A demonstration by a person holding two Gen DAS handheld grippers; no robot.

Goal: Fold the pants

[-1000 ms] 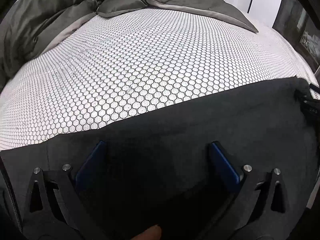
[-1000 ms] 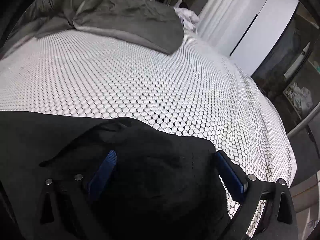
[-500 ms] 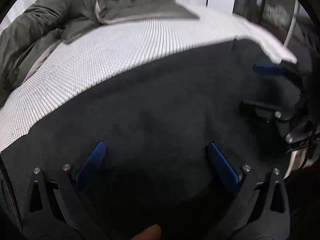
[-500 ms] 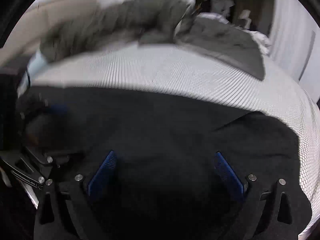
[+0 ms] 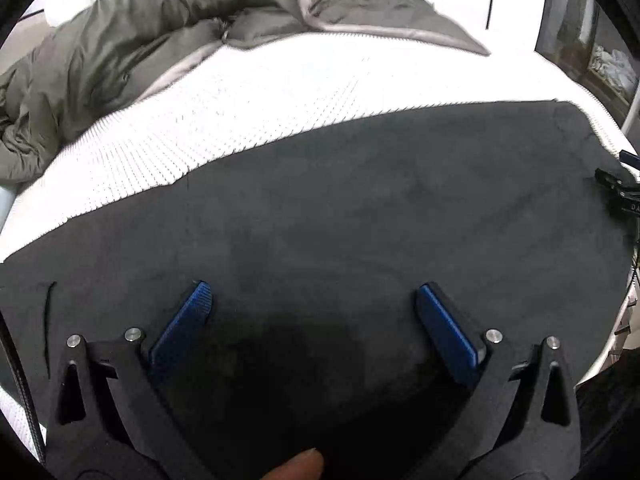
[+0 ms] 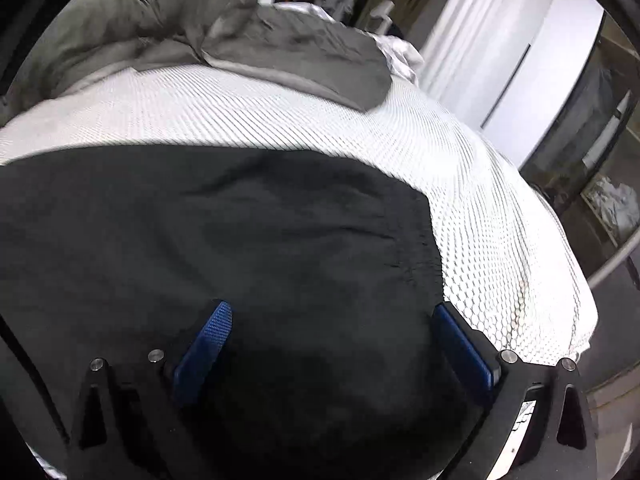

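Observation:
Black pants lie spread flat across the near side of a white honeycomb-patterned bed. My left gripper hovers open just above the dark cloth, its blue pads wide apart with nothing between them. In the right wrist view the same pants fill the lower left, their right edge curving down near the bed's corner. My right gripper is open too, over the cloth near that edge. A tip of the right gripper shows at the far right of the left wrist view. A fingertip peeks in below.
A rumpled grey duvet is bunched along the far side of the bed, also seen as grey duvet in the right view. White wardrobe doors and a dark glass cabinet stand to the right, past the bed's edge.
Both grippers swung over the pants and back; the lump of cloth in front of the right gripper is now laid flat. More of the pants lies in front of the left gripper.

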